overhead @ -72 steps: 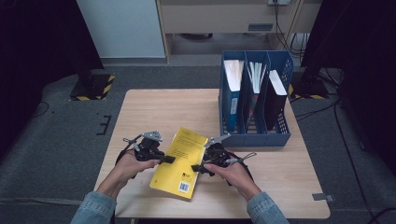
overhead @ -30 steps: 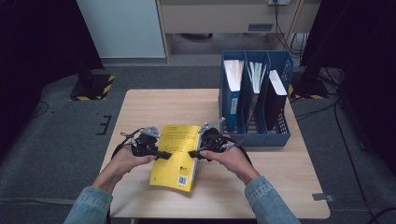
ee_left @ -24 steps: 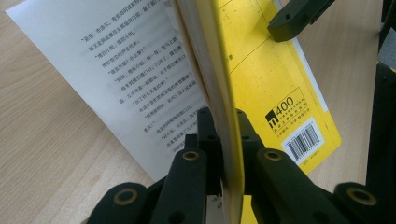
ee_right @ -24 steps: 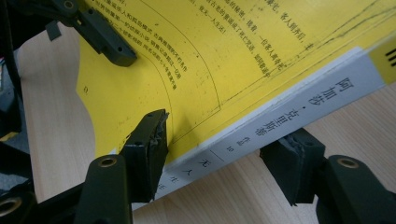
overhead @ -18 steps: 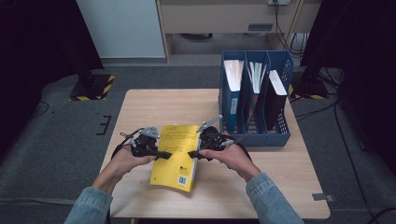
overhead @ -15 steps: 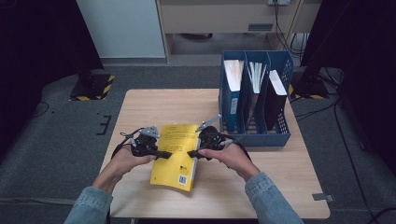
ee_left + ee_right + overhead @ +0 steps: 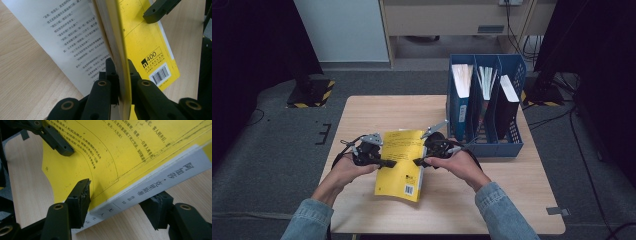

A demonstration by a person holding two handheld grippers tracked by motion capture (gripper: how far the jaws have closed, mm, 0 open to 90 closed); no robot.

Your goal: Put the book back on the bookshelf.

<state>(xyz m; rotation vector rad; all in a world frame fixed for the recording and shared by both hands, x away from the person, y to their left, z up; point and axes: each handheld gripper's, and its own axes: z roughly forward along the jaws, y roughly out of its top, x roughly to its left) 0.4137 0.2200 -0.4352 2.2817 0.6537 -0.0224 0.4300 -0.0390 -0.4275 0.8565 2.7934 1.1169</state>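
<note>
A yellow paperback book (image 7: pixel 401 165) with a barcode on its near end is held between both grippers over the wooden table (image 7: pixel 377 112). My left gripper (image 7: pixel 390 163) is shut on the book's left edge. In the left gripper view its jaws (image 7: pixel 120 67) clamp the yellow cover (image 7: pixel 145 42), and a printed white page (image 7: pixel 67 37) hangs loose beside it. My right gripper (image 7: pixel 417 161) grips the spine side. In the right gripper view its pads (image 7: pixel 120 200) press the yellow cover (image 7: pixel 112 150) and the underside, across the white spine (image 7: pixel 160 182).
A blue file rack (image 7: pixel 484 145) with three slots stands at the table's back right and holds books and papers. Its front wall is close to my right hand. The table's front edge lies near the forearms. Dark equipment and cables surround the table.
Since the earliest frame the book has swung from a slant to nearly straight, and both hands have shifted slightly away from the front edge. Over the last second nothing visibly moves.
</note>
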